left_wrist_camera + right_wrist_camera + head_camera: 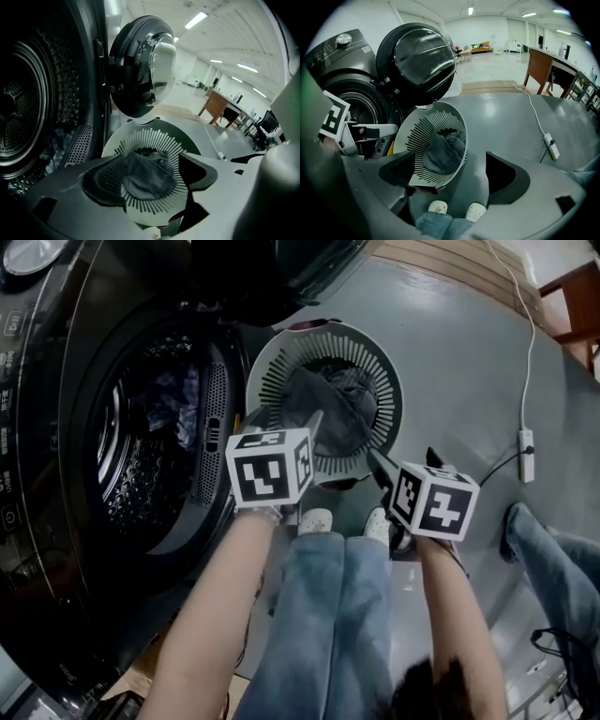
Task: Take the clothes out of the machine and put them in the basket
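A round white slatted basket [375, 371] stands on the grey floor beside the dark washing machine [56, 427]. A grey garment [328, 407] lies heaped inside it. More clothes [173, 399] lie in the open drum. My left gripper [286, 427] hovers over the basket's near-left rim, open, with nothing in its jaws. In the left gripper view the garment [147, 176] rests in the basket [154, 133] beyond the gripper [150, 182]. My right gripper [403, 465] is open and empty at the basket's near-right side. The right gripper view shows basket [440, 110] and garment [443, 152].
The machine's round door [140, 65] stands open behind the basket. A white power strip [526, 454] and its cord lie on the floor to the right. The person's shoes [316, 519] stand just short of the basket. Another person's leg [553, 549] is at the right. A wooden desk [543, 65] stands far off.
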A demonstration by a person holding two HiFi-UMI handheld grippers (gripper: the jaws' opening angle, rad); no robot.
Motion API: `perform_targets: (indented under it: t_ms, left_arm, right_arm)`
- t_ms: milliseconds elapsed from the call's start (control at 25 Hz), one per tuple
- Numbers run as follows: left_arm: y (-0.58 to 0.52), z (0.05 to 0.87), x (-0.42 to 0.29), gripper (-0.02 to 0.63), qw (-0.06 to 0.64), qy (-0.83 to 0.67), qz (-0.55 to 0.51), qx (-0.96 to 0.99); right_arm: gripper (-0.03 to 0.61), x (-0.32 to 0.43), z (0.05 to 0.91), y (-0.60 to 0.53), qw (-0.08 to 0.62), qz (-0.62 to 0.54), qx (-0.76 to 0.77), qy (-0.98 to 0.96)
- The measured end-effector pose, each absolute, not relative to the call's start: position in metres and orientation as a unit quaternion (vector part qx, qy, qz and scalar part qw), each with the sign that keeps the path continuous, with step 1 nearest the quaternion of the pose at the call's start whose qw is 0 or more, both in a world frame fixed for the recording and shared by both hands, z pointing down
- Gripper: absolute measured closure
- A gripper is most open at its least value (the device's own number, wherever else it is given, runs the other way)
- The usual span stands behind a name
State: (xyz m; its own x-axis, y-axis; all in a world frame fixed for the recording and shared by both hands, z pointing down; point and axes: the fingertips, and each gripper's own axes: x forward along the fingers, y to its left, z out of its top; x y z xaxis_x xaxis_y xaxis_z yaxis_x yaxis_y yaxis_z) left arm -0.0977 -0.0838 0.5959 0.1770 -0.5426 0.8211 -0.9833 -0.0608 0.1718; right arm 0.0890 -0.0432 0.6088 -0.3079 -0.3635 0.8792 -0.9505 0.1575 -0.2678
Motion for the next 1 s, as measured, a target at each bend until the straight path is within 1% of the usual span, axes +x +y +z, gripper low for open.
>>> perform_targets:
  t_ms: [80, 160, 240, 360, 520, 840, 1000]
  left_arm:
    - [-0.084, 0.599, -0.119, 0.272, 0.352, -0.585, 0.325, 0.655]
    - [-0.081, 0.603, -0.143, 0.254, 0.320, -0.594, 0.365, 0.642]
    - [-0.076, 0.609, -0.168, 0.228, 0.307, -0.600, 0.393, 0.625]
    - [-0.067, 0.614, -0.207, 0.207, 0.322, -0.626, 0.399, 0.587]
    - [-0.056, 0.607, -0.261, 0.207, 0.328, -0.678, 0.391, 0.528]
    - [-0.041, 0.594, -0.341, 0.207, 0.277, -0.730, 0.438, 0.445]
    - [-0.034, 0.618, -0.362, 0.207, 0.317, -0.736, 0.423, 0.423]
  right_arm:
    - [0.110, 0.084, 0.610, -0.043, 0.342, 0.433, 0.477, -0.684]
    - [0.110, 0.078, 0.611, -0.042, 0.343, 0.435, 0.473, -0.686]
    - [0.110, 0.070, 0.614, -0.038, 0.344, 0.438, 0.466, -0.688]
    - [0.110, 0.060, 0.618, -0.034, 0.353, 0.438, 0.456, -0.690]
    - [0.110, 0.046, 0.621, -0.027, 0.360, 0.443, 0.442, -0.692]
    - [0.110, 0.014, 0.621, -0.031, 0.380, 0.420, 0.408, -0.716]
    - [0.110, -0.003, 0.625, -0.030, 0.388, 0.409, 0.389, -0.728]
